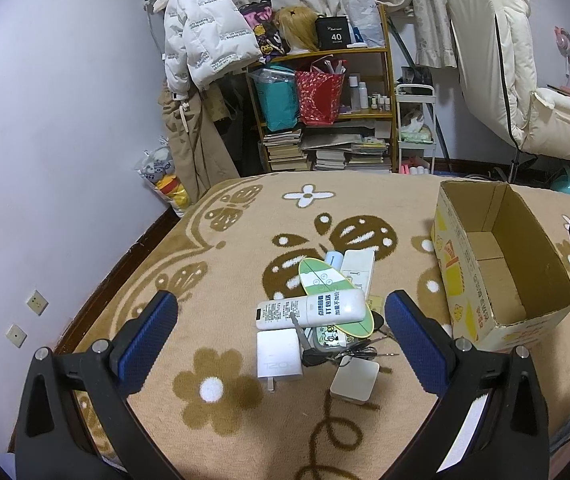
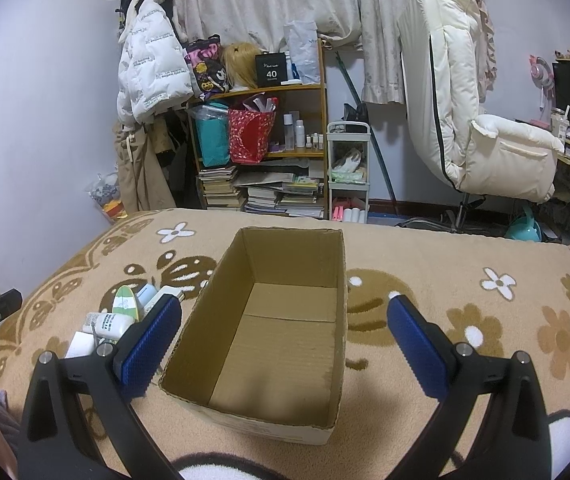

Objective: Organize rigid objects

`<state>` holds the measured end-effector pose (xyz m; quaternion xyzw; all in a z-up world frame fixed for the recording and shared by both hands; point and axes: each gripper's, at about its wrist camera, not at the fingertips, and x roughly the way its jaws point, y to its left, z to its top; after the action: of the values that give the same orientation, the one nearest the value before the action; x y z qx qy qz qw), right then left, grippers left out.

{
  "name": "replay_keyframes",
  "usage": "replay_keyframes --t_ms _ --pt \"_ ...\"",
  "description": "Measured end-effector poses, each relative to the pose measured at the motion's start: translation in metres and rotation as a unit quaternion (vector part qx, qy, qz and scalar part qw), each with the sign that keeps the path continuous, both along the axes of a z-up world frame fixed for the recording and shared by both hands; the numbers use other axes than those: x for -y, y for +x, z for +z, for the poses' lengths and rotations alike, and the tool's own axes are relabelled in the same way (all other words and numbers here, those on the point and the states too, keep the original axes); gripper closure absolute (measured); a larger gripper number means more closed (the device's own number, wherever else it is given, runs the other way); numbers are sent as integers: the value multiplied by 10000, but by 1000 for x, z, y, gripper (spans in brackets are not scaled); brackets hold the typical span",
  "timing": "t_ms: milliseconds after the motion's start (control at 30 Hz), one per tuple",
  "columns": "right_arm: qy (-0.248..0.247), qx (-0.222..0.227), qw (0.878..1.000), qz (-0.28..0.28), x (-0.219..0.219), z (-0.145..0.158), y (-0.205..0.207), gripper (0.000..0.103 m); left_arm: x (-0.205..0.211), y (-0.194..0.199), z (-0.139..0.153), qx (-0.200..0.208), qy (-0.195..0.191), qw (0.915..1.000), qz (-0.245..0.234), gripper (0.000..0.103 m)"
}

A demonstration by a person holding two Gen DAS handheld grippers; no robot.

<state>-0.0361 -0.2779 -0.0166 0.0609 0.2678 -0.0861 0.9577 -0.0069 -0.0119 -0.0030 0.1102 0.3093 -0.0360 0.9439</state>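
My left gripper hangs wide open over a heap of small items on a flower-patterned blanket. A white remote lies across a green oval card, above a white charger and a square white adapter, with keys between them. An empty cardboard box stands just to the right.

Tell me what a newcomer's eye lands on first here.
An open, empty cardboard box sits on the flowered beige blanket, right before the open right gripper. Left of it, between the fingers of the open left gripper, lies a heap of small things topped by a white remote.
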Motion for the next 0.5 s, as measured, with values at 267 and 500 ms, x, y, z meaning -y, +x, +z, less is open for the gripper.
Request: replay_keyframes --t_ms 267,500 --pt "-3 -5 10000 6 0 -1 0 0 0 0 0 3 0 10000 -4 1" --pt "2 -7 10000 5 -1 -1 1 0 1 0 0 -4 -2 10000 -5 1"
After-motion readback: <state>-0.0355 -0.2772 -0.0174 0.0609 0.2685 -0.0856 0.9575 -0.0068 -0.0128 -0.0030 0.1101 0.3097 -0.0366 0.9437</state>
